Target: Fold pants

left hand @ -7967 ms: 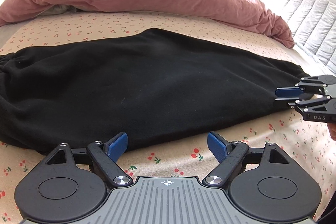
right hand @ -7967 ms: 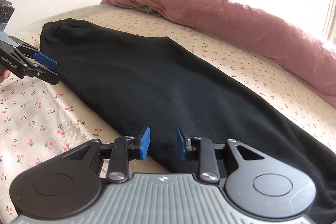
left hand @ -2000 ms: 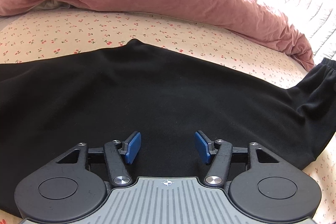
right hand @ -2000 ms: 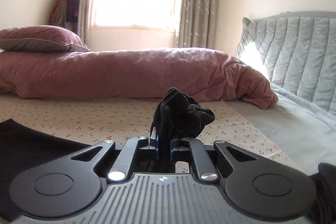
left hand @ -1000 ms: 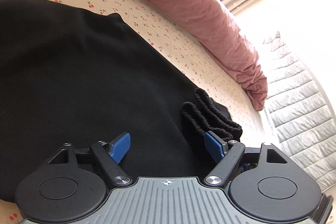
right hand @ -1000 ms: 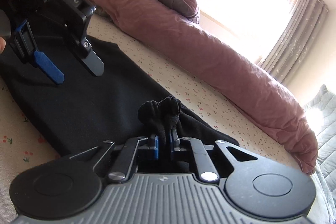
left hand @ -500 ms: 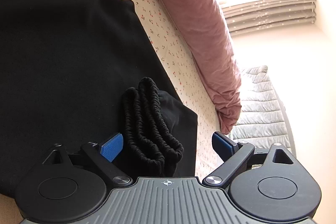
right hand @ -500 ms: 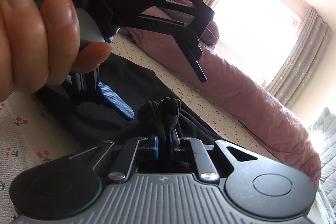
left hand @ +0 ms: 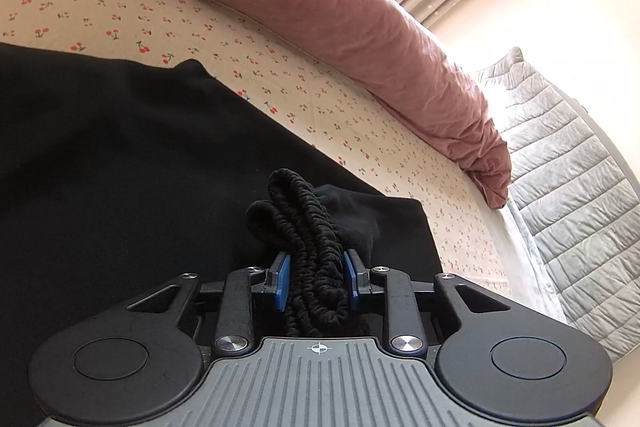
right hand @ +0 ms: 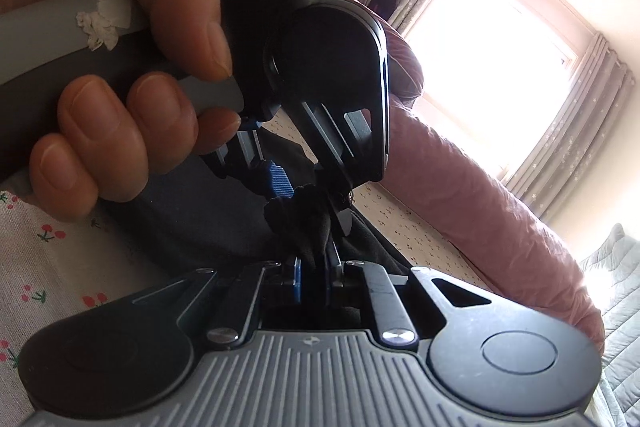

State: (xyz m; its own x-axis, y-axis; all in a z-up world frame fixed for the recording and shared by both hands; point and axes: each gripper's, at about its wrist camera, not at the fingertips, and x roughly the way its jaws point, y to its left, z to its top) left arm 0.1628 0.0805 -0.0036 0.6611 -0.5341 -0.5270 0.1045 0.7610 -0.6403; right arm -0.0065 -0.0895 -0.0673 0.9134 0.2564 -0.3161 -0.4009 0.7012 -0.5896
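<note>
harsh daylight from blown-out window [right hand: 476, 67]; fisheye-bent edges, dark corners, foreground shadowed

Cherry-print sheet [left hand: 132, 15] open beyond black pants [left hand: 120, 155], pink duvet [left hand: 320, 11] walling the far side

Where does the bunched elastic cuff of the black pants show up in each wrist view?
Left wrist view: the bunched cuff sits at lower centre, pinched between the left tongs.
Right wrist view: centre, a dark wad clamped in the right tongs, the left tongs closing on it from above.
Shared landmark: the pink duvet behind.
</note>
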